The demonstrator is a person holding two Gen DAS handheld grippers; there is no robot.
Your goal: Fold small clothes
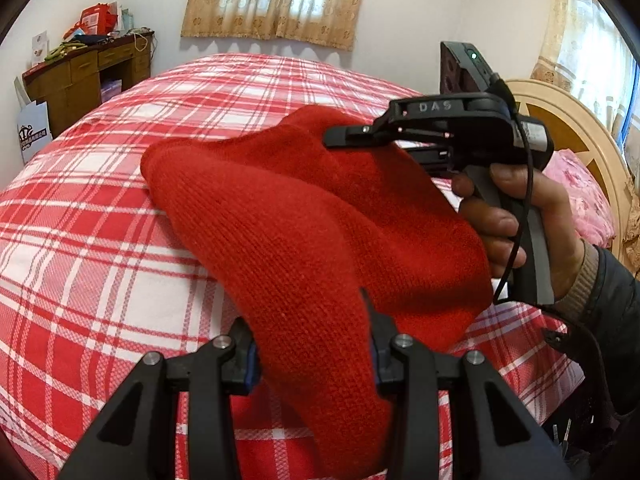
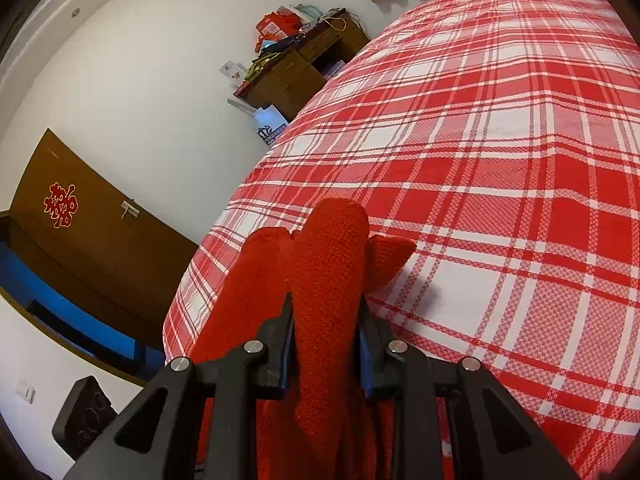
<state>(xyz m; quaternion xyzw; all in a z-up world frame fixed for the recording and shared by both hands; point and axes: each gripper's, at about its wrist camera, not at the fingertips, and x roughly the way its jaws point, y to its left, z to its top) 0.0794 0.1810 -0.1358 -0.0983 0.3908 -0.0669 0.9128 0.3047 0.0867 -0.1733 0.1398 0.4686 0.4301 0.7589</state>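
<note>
A red knitted garment lies bunched on the red-and-white plaid bed. My left gripper is shut on its near edge, a thick fold running between the fingers. My right gripper, held by a hand, comes in from the right and is shut on the garment's far part. In the right wrist view the right gripper clamps a thick red fold that sticks out past the fingers, lifted above the bed.
A brown wooden desk with clutter stands beyond the bed's far left corner, a white bag beside it. A wooden headboard and pink pillow are at right. A brown door is at left.
</note>
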